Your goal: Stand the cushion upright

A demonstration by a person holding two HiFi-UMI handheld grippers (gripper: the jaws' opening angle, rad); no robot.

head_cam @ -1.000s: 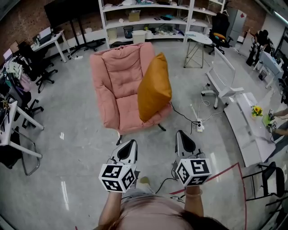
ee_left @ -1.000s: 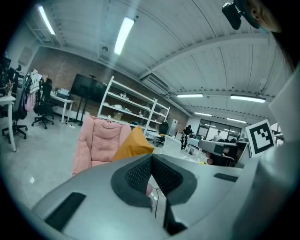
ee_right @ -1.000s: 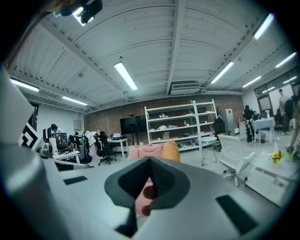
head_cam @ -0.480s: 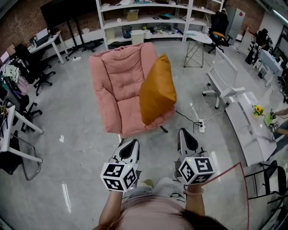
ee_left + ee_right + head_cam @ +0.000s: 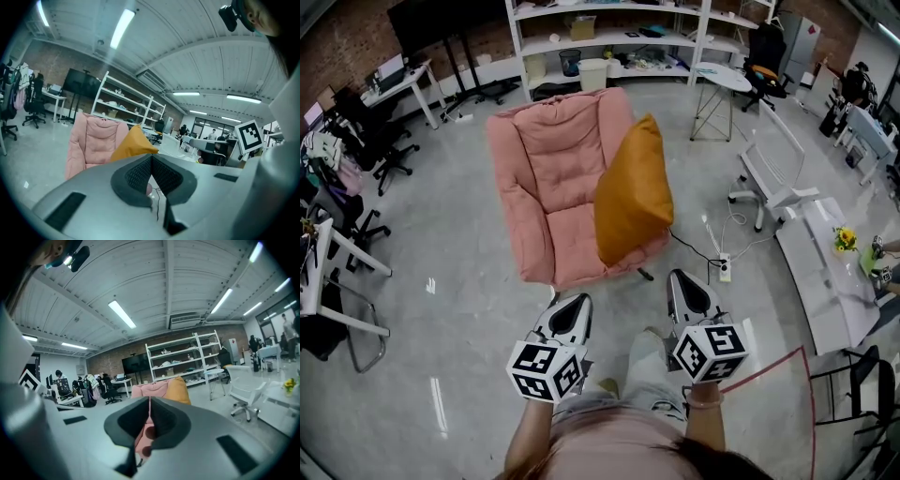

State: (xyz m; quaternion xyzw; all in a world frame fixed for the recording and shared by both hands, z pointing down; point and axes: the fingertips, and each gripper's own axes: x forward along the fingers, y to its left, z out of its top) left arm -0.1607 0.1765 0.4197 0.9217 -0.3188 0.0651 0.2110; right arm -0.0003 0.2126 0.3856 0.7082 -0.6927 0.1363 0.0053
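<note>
The pink armchair (image 5: 553,187) stands on the floor ahead, its back toward the far shelves (image 5: 609,37). The orange cushion (image 5: 633,192) sits on edge at the seat's right side, leaning against the right armrest. The person (image 5: 619,441) holds both arms out side by side, aimed slightly downward at the chair and well short of it. The left tongs (image 5: 573,300) and right tongs (image 5: 681,278) are both closed and empty.

The orange cushion (image 5: 633,192) stands on its edge at the right side of the pink armchair (image 5: 546,173). Nearer, the left gripper (image 5: 575,300) and right gripper (image 5: 682,278) point toward the armchair, not touching it.
</note>
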